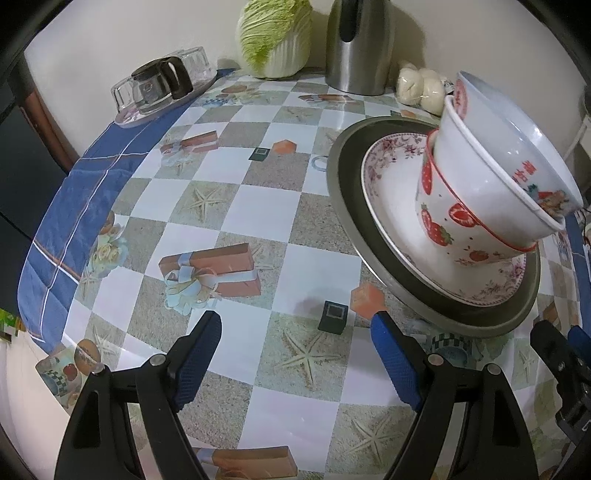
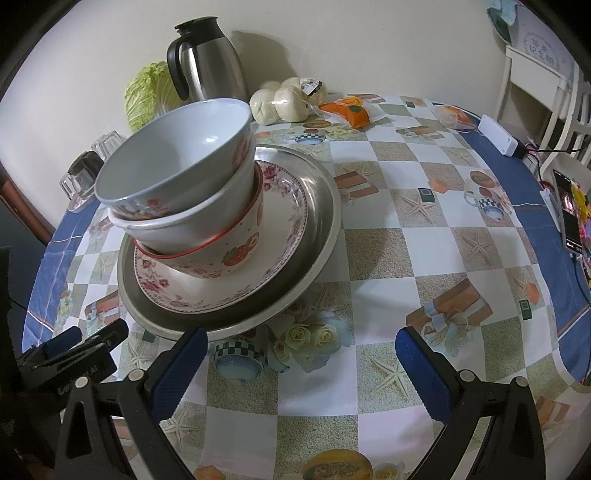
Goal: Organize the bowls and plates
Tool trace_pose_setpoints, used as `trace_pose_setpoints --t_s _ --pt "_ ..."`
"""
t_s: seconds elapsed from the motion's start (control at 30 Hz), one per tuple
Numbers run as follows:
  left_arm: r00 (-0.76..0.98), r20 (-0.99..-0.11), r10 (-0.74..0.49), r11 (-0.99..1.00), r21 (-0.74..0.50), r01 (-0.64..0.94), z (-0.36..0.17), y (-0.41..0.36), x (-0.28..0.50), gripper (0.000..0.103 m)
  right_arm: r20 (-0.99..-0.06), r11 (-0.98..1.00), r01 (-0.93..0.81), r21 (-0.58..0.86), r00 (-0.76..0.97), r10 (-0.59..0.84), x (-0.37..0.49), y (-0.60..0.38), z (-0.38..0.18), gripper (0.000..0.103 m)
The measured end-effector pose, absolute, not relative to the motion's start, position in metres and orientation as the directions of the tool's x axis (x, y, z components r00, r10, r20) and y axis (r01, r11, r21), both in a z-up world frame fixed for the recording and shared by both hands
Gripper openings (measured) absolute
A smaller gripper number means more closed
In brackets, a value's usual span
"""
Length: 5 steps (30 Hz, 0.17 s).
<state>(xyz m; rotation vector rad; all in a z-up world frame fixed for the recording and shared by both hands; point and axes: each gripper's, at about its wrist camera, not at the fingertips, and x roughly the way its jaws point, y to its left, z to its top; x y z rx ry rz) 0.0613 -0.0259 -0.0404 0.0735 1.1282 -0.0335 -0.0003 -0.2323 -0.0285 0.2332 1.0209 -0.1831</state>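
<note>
One stack of dishes stands on the checked tablecloth. A wide metal plate (image 1: 343, 177) (image 2: 325, 206) is at the bottom, with a floral-rimmed plate (image 1: 384, 177) (image 2: 284, 206) on it. On that sits a strawberry bowl (image 1: 439, 214) (image 2: 236, 254), then a white bowl (image 1: 480, 166) (image 2: 177, 225), then a pale blue bowl (image 1: 517, 125) (image 2: 177, 155) on top. My left gripper (image 1: 295, 325) hangs open over the bare cloth to the left of the stack, nothing between its fingers. My right gripper (image 2: 299, 343) is open just right of the stack's near edge, holding nothing.
At the back stand a steel thermos jug (image 2: 210, 62), a cabbage (image 1: 275, 35), bagged buns (image 2: 288, 99) and a tray with glasses and a small pot (image 1: 162, 85). Orange packets (image 2: 347, 110), a white box (image 2: 498, 136) and a phone (image 2: 569, 210) lie at the right edge.
</note>
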Motion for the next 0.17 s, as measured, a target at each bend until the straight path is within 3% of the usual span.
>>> trace_pose_setpoints --t_s 0.17 --pt "0.417 -0.909 -0.004 0.998 0.025 0.064 -0.0412 -0.0245 0.0630 0.084 -0.858 0.960 0.260 0.108 0.511 -0.042 -0.0001 -0.2322 -0.0286 0.103"
